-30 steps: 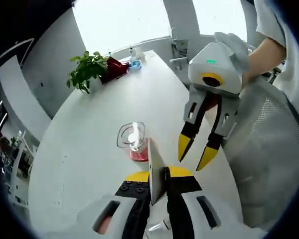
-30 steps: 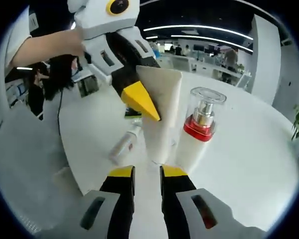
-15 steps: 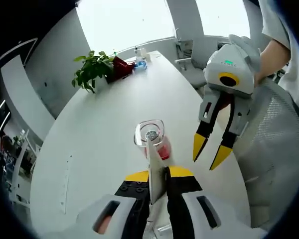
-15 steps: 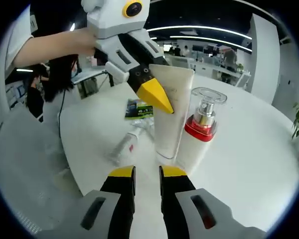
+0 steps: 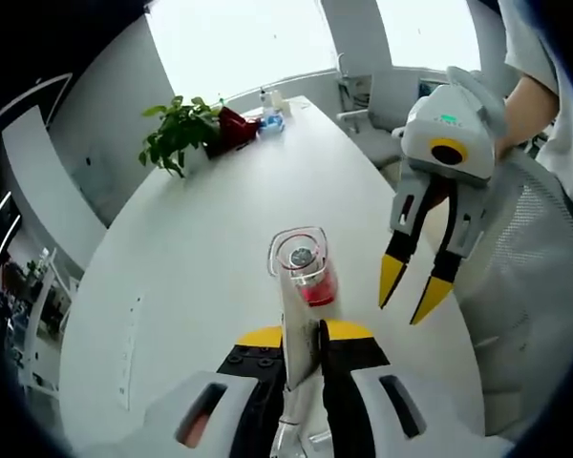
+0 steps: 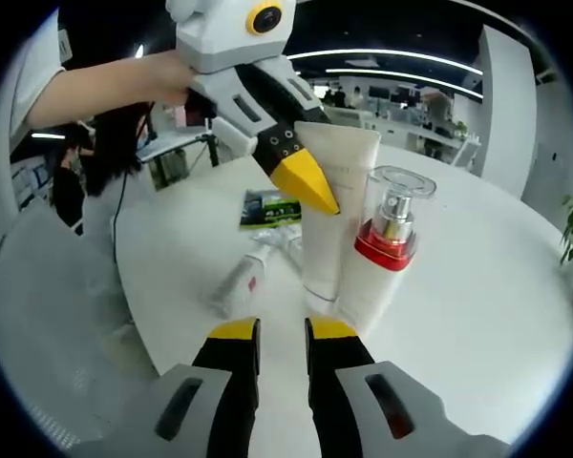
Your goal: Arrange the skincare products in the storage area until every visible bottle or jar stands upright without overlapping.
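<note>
White table carrying all items. Standing on it near the front edge: cream squeeze tube, upright, just beside the white pump bottle (red collar, clear cap) on its right; contact between the two not determinable. Lower end of tube partly masked by the bottle; its far face hidden. Left gripper clamped on the tube's upper edge, one yellow tip across the front, the other concealed behind. In the left gripper view, same grip seen edge-on, tube a thin strip between closed jaws. Right gripper hovering near the tube's base, jaws parted, holding nothing; also seen from the left gripper view, over the table's right edge.

Lying flat on the left: small white bottle, label illegible, and green sachet farther off. Far end: potted plant.

Versus one second ago: tube formerly tilted, now upright.
</note>
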{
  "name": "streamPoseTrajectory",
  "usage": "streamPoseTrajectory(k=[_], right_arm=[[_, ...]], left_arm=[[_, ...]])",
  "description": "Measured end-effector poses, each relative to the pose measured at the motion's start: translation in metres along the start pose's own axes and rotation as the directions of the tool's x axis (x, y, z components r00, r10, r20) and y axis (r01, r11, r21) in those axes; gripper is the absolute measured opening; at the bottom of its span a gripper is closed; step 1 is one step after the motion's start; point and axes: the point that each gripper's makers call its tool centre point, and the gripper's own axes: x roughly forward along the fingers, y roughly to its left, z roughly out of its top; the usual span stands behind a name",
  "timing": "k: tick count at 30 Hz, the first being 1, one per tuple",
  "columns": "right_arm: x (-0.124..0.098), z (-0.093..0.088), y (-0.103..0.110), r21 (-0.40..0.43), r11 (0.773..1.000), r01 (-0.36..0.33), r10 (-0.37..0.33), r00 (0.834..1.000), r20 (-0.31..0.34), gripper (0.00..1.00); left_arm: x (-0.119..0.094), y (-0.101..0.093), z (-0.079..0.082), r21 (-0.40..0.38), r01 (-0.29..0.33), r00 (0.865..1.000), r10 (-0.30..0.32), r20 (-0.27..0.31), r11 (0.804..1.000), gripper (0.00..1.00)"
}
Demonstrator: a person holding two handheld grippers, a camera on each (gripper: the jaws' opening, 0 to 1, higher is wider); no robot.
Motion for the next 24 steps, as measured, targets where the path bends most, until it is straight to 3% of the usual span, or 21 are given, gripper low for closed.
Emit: streamPoseTrajectory(k=[17, 24], right_arm=[[-0.001, 0.002, -0.001, -0.001, 1.000, 0.008, -0.008, 1.000, 0.004, 0.18], [-0.006, 0.011, 0.001, -0.008, 1.000, 0.011, -0.011, 1.000, 0.021, 0.20]], left_arm=[[-0.002, 0.003, -0.002, -0.021, -0.006, 1.000, 0.007, 0.006, 1.000, 0.31], [-0.010, 0.009, -0.009, -0.068, -0.031, 0.999, 0.031, -0.008, 0.997, 0.38]])
